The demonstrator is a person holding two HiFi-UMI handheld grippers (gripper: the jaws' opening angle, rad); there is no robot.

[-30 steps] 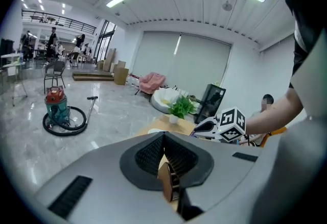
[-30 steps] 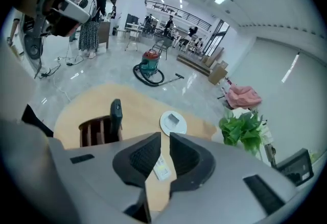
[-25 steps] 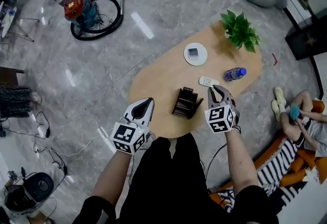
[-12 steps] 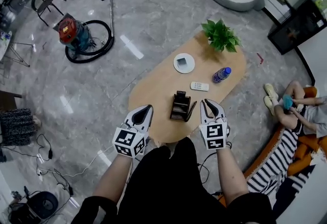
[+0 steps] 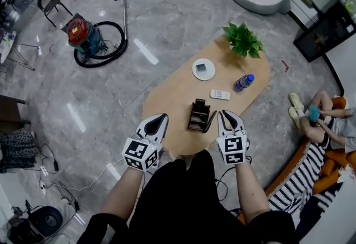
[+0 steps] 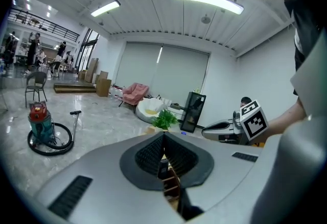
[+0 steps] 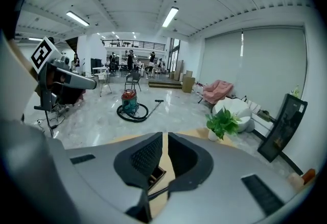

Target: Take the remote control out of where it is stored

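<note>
tabletop (image 5: 172, 93) | holder (image 5: 200, 115) near its front edge | remote control (image 5: 219, 94) flat on wood just past holder, long axis crosswise — straight ahead of right tool (image 5: 229, 115), the nearer one; jaws have just been closing, narrow gap, empty | left tool (image 5: 158, 119) closed, empty

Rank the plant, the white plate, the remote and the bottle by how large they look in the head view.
Largest to smallest: plant, then white plate. The remote and the bottle look about alike, so I leave them unranked.
</note>
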